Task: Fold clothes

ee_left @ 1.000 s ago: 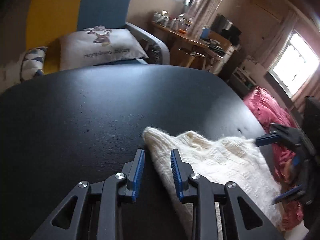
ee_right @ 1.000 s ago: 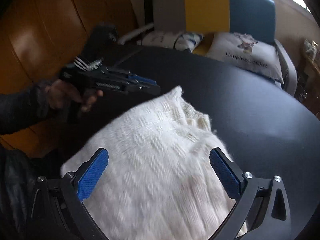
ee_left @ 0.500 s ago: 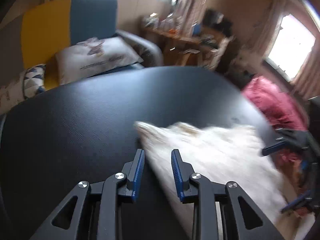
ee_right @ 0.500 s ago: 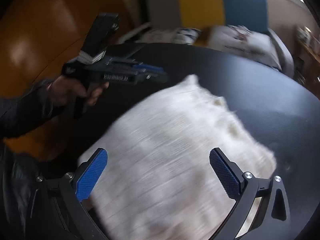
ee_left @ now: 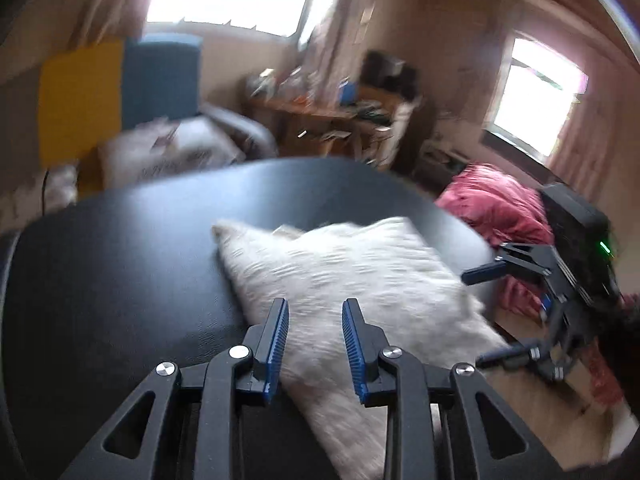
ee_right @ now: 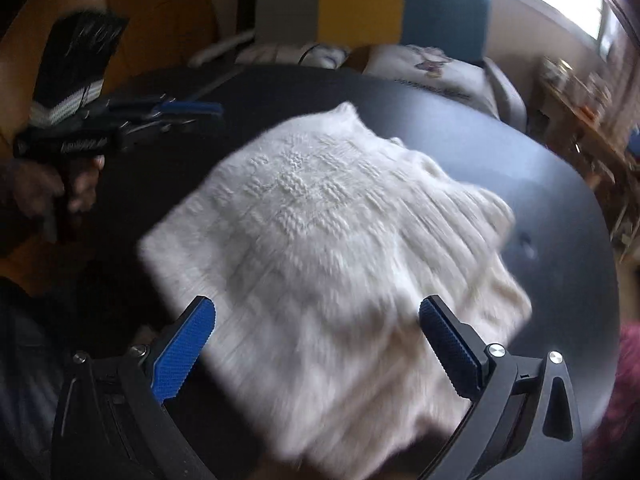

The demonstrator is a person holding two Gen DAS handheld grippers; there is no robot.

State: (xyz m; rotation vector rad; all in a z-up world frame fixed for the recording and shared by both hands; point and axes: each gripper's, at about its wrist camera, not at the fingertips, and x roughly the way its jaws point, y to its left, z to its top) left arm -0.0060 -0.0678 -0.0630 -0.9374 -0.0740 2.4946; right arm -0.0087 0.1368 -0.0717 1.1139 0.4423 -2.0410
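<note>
On the black tabletop (ee_right: 540, 168) lies a cream knitted sweater (ee_right: 320, 232), folded into a thick, roughly square bundle with a raised cable pattern on top and ribbed edges. One corner hangs past the tabletop's near edge. Above it, the right tool (ee_right: 316, 344) stands wide, gripping nothing. Left tool (ee_left: 314, 340) is partly parted, empty, over the sweater's edge.

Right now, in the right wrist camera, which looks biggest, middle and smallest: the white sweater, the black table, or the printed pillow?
1. black table, partly covered
2. white sweater, though nearness enlarges it
3. printed pillow, far back, so truly unsure
</note>
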